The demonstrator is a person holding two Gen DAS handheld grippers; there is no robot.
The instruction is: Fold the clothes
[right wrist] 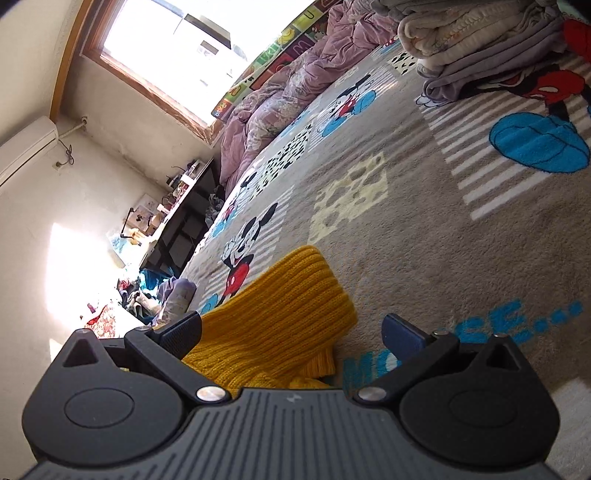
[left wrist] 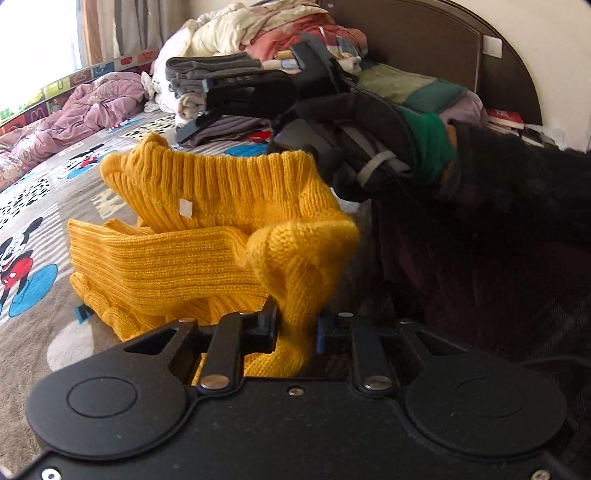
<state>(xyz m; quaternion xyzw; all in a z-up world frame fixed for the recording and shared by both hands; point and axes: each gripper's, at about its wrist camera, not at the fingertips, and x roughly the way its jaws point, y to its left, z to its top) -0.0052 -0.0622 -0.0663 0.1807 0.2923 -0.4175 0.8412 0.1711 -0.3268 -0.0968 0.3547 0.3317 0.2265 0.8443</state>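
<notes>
A yellow ribbed knit sweater (left wrist: 207, 236) lies bunched in loose folds on the cartoon-print bed cover (left wrist: 33, 229). My left gripper (left wrist: 297, 326) is shut on a fold of the sweater at the bottom of the left wrist view. Above and behind the sweater, a gloved hand (left wrist: 369, 147) holds my right gripper (left wrist: 192, 125). In the right wrist view the right gripper (right wrist: 291, 328) stands open, tilted, with a yellow sweater (right wrist: 280, 325) part lying between its spread fingers without being pinched.
A stack of folded clothes (left wrist: 218, 96) and heaped bedding (left wrist: 258, 33) sit at the head of the bed by the dark headboard (left wrist: 424, 40). A purple quilt (left wrist: 74, 114) lies along the window side. A dark sleeve (left wrist: 517, 206) fills the right.
</notes>
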